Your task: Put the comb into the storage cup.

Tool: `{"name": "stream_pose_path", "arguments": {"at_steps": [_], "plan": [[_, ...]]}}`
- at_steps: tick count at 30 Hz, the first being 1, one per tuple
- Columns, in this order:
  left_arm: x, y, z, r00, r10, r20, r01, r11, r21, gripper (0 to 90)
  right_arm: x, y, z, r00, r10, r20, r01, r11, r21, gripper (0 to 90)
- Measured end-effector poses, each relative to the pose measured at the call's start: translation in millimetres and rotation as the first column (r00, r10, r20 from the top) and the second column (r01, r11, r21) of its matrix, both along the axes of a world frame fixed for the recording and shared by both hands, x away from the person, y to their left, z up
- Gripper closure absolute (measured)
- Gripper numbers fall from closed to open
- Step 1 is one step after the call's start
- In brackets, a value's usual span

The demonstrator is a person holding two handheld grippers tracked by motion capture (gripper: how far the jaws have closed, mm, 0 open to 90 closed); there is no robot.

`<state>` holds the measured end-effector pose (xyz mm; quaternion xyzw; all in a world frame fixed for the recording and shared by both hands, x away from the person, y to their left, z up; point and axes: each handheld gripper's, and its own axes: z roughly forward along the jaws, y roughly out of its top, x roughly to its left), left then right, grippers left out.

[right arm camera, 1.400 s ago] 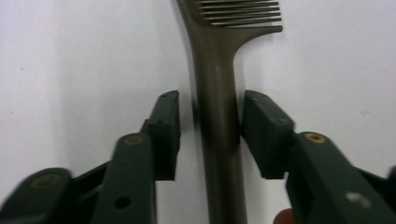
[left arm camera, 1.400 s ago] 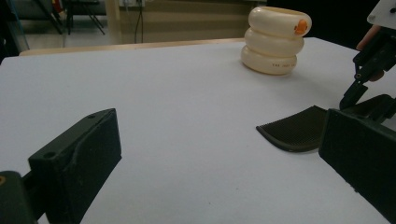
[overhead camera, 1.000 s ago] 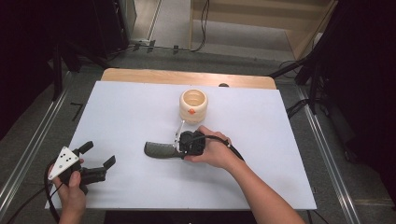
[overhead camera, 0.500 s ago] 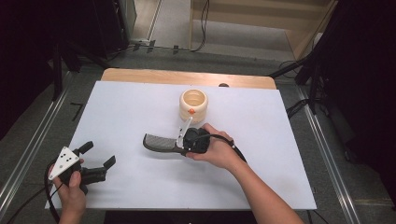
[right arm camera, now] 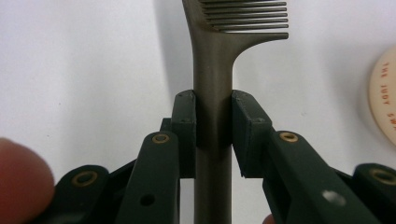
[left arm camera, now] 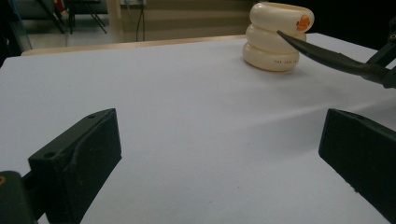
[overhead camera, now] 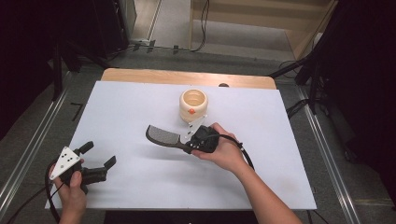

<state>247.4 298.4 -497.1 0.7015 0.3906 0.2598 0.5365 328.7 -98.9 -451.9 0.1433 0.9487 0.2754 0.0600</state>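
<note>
My right gripper is shut on the handle of a dark slotted spatula, which points left just above the white table. In the right gripper view both pads clamp the spatula handle, with the slotted head beyond my right gripper. A cream ringed cup with an orange mark stands upright just behind that hand. My left gripper rests at the near left, open and holding nothing. In the left gripper view my left gripper faces the cup and the spatula tip in front of it.
A wooden strip runs along the far edge of the table. Metal rails flank both sides, with dark stands and cables on the floor beyond. The cup's edge lies to the right of the held spatula.
The right hand has lifted the spatula a little off the table and carried it toward the far side, nearer the cup. The left gripper has stayed put.
</note>
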Motion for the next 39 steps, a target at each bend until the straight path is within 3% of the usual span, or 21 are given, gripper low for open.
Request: {"name": "stream_pose_path", "arguments": {"at_steps": [6,16,22,39], "plan": [[-0.1,-0.6,0.1,1.0000,0.003,0.000,-0.003,1.0000,0.004,0.0,-3.4,-11.2,4.0,0.9993,-0.026,0.026,0.024,0.998,0.061,70.7],[-0.3,-1.4,0.0,1.0000,0.003,0.002,-0.003,0.9999,0.014,0.0,-10.6,-30.4,8.7,0.9959,-0.079,0.045,0.071,0.985,0.155,70.7],[-1.9,-2.5,0.6,1.0000,0.002,0.010,-0.002,0.9996,0.028,0.0,-12.5,-43.7,7.1,0.9933,-0.111,0.032,0.101,0.971,0.216,70.7],[-2.6,-3.3,5.5,0.9999,0.002,0.012,-0.002,0.9995,0.030,0.0,-24.5,-74.0,4.9,0.9799,-0.188,0.067,0.156,0.933,0.324,70.7]]}}
